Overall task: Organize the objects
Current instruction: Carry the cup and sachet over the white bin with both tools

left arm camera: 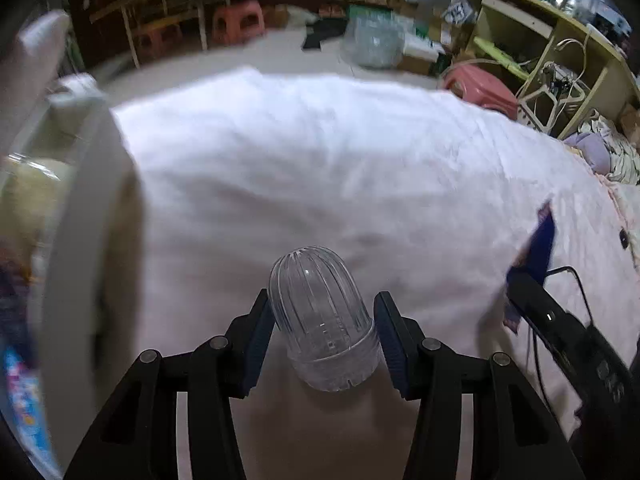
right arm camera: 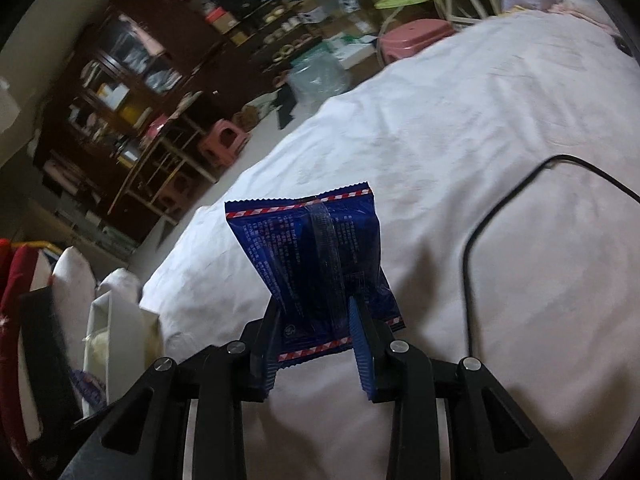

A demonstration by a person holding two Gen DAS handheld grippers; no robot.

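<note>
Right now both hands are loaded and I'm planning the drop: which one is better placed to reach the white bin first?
Left, probably. The left hand-held gripper, with the clear jar, is right beside the white bin; the right hand-held gripper, clamping the blue packet, sits farther off.

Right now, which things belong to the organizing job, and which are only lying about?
Job:
- clear plastic cup between the left gripper fingers
- blue snack packet held by the right gripper
- white bin

Lying about:
- black cable
- pink stool
- white cloth
</note>
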